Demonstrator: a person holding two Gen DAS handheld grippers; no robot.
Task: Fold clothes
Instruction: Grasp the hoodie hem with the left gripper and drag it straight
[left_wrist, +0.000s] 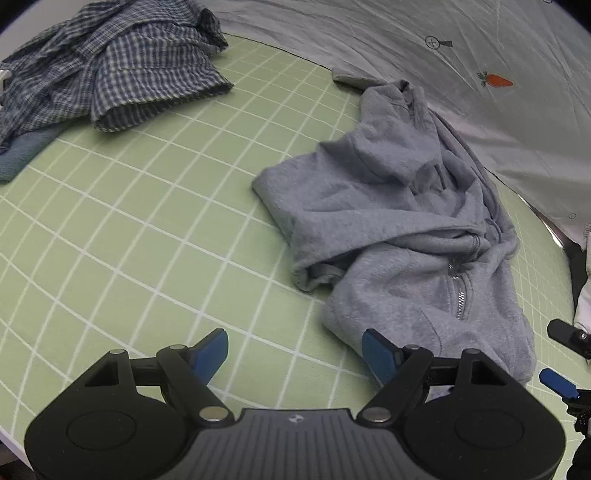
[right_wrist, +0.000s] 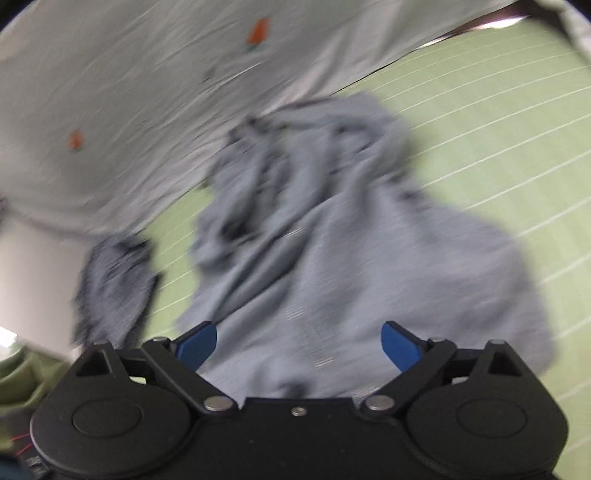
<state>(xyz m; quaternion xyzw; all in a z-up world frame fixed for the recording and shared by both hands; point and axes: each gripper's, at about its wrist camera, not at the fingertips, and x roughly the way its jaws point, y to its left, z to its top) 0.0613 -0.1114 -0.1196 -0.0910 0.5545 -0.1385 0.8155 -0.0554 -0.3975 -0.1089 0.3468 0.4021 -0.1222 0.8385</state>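
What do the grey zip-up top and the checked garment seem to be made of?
The grey top looks like thick, matte sweatshirt fleece: soft heavy folds, a heathered surface and a metal zip. The checked garment looks like thin woven cloth, perhaps cotton, with a puckered, crinkled surface; I cannot tell the fibre.

the whole right wrist view is motion-blurred; the grey hoodie (right_wrist: 332, 240) ahead of the fingers loses its detail.
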